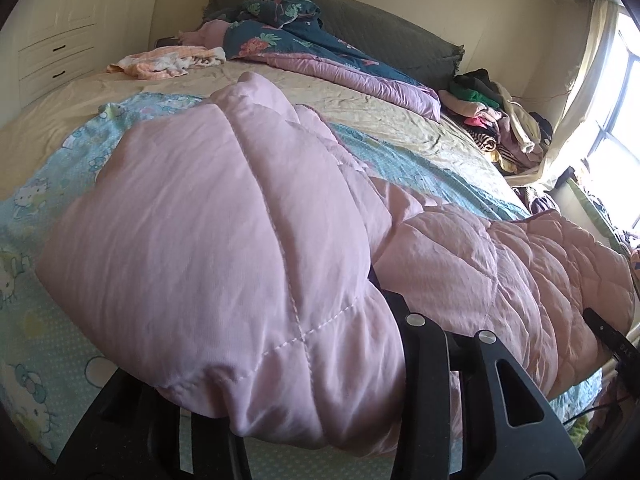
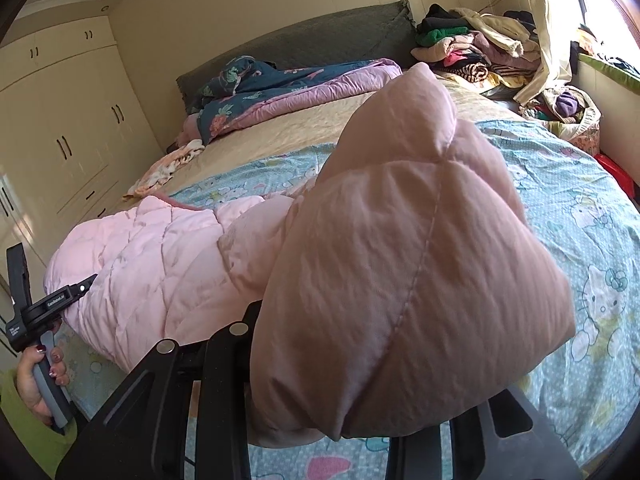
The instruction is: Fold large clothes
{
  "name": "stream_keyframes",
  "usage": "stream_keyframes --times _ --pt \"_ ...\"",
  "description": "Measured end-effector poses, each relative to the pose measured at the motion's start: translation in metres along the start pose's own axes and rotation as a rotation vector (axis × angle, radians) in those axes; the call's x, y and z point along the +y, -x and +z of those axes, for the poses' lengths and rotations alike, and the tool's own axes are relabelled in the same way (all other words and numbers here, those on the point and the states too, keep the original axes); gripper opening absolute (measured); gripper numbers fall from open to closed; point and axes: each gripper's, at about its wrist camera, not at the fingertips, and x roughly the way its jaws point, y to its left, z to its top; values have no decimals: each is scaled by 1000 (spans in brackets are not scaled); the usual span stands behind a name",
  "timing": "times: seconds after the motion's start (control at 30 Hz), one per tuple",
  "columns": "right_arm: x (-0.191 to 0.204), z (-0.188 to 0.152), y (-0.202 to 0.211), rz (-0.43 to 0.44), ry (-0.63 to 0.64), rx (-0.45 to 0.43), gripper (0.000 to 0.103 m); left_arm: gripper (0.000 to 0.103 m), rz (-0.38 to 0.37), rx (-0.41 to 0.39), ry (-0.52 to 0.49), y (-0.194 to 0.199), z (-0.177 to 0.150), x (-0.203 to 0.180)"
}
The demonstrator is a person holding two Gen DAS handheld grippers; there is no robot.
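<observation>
A large pink quilted garment point(image 1: 200, 220) point(image 2: 400, 260) stretches across the near side of the bed, over a blue cartoon-cat sheet point(image 1: 40, 200) point(image 2: 580, 220). My left gripper point(image 1: 360, 296) is shut on one bunched end; the puffy fabric drapes over its fingers and hides the tips. My right gripper point(image 2: 304, 320) is shut on the other end, its tips buried in fabric too. In the right wrist view the left gripper point(image 2: 52, 300) shows at the far left, held by a hand point(image 2: 40, 380) in a green sleeve. The right gripper point(image 1: 600, 328) peeks in at the left wrist view's right edge.
A floral blue and pink quilt point(image 1: 300, 40) point(image 2: 280, 84) lies bunched by the grey headboard. A small pink and white cloth point(image 1: 160, 62) sits near the far corner. A pile of clothes point(image 1: 492, 120) point(image 2: 472, 52) fills the window side. A cream wardrobe point(image 2: 60, 120) flanks the bed.
</observation>
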Motion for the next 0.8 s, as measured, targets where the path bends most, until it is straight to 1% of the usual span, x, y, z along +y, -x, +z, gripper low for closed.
stream_keyframes --times 0.17,0.27,0.33,0.47,0.5,0.57,0.6,0.63,0.7,0.8 --pt "-12 -18 -4 -9 -55 39 33 37 1 28 8 -4 -21 13" --pt "-18 -24 -10 -14 -86 57 38 39 -1 32 13 -7 -29 18" --pt "-25 -29 -15 -7 -124 73 44 42 0 29 18 -9 -33 20" --pt "-38 -42 -19 9 -199 89 52 47 -10 24 40 -11 -39 24" --pt "-41 -45 -20 15 -222 95 56 49 -12 24 47 -11 -41 25" --pt "-47 -49 -18 -5 -266 115 72 53 -15 26 59 -10 -44 28" --pt "-48 -50 -17 -20 -283 121 84 55 -17 28 62 -10 -45 29" --pt "-49 -52 -13 -31 -293 122 91 56 -19 31 65 -8 -45 30" --pt "-50 -55 -5 -35 -305 120 93 62 -19 38 65 -4 -47 31" --pt "-47 -59 11 -70 -296 108 96 69 -14 49 60 5 -50 31"
